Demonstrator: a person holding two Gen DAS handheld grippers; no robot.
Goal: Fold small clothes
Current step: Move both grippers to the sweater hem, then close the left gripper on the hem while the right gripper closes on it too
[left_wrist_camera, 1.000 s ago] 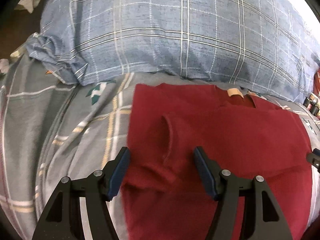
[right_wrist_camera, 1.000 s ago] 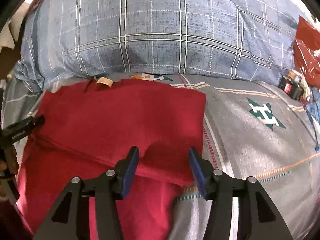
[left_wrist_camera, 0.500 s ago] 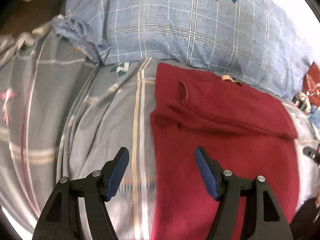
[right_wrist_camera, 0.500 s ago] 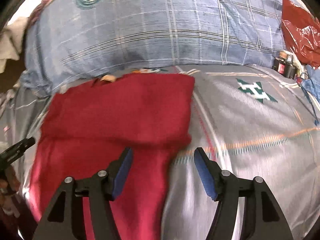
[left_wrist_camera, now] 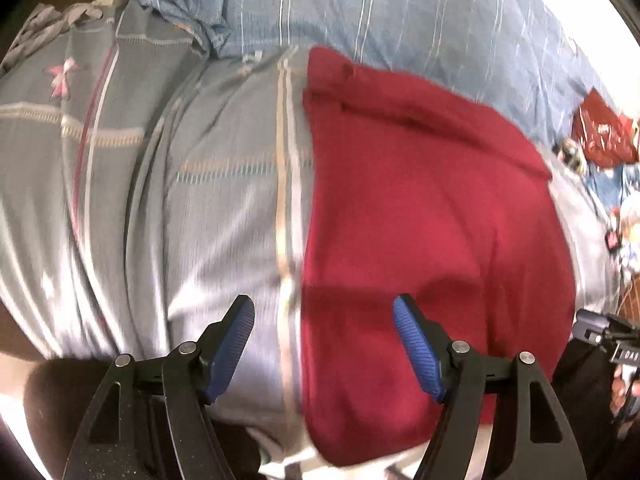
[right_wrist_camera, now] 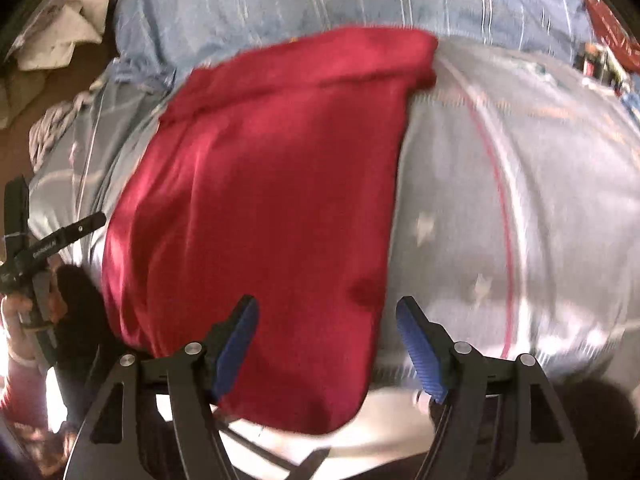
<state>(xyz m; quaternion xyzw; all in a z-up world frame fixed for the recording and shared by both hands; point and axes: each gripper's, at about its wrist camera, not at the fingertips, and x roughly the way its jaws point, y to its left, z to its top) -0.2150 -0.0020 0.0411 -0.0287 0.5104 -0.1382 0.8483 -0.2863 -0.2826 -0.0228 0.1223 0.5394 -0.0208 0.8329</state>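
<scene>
- The bed (left_wrist_camera: 208, 208), covered in a grey patterned sheet, is carrying everything; a blue plaid pillow (left_wrist_camera: 400, 8) is lying across its far end.
- The red garment (left_wrist_camera: 420, 220) is lying flat on the bed just in front of the pillow, with its far part already folded over toward the viewer, so a fold band is running across near the pillow and its near hem is hanging at the bed's front edge.
- The left gripper (left_wrist_camera: 324, 348) is hovering over the garment's near left edge; its fingers (left_wrist_camera: 234, 344) have just been opening and are standing wide, straddling that edge without pressing on cloth.
- The right gripper (right_wrist_camera: 328, 348) is hovering over the near right edge; its fingers (right_wrist_camera: 420, 352) have likewise just been opening, wide apart, with red fabric between them but not pinched.
- Judging from this, the step in hand is taking the two near corners for the next fold toward the pillow.
- Doing it well likely means lowering both grippers evenly, pinching only garment and not sheet, and matching the corners to the fold band so the edges line up.
</scene>
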